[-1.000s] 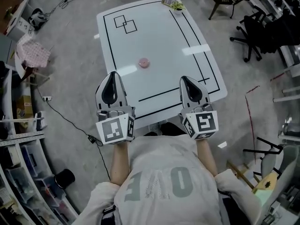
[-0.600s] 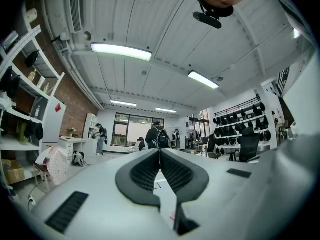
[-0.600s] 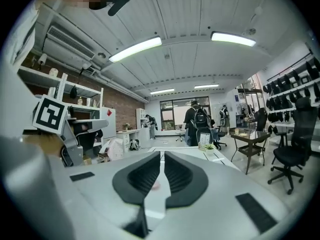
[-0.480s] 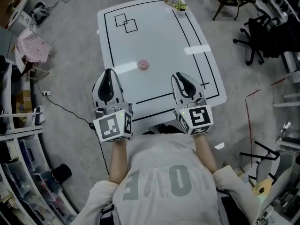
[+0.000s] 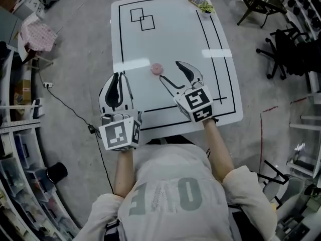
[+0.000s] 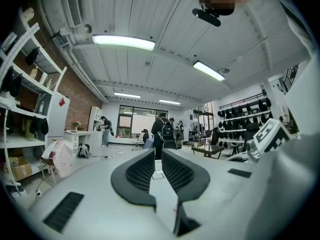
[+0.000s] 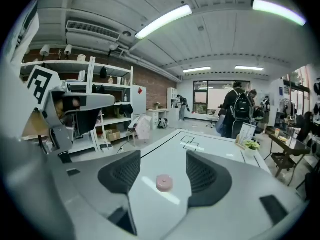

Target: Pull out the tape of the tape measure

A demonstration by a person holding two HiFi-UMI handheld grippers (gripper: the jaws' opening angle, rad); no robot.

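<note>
Off to the left, a pink checked cloth [image 5: 37, 34] is draped over something on the floor beside the white tabletop [image 5: 165, 39] with its black marked lines. The left gripper [image 5: 119, 79] is held over the near left edge of that tabletop, pointing level, its fingers [image 6: 137, 176] pressed together with nothing between them. A bit further in, near the middle of the tabletop, lies the tape measure [image 5: 156, 68], a small round pink case lying flat, its tape not pulled out. Just to its right the right gripper [image 5: 170, 70] tilts downward towards it; its fingers [image 7: 207, 176] have just been opening and now stand spread wide, with the case just ahead of the tips, untouched. At the far right corner sits a small potted plant [image 5: 204, 6], and a black office chair [image 5: 291, 49] stands beyond the right edge.
</note>
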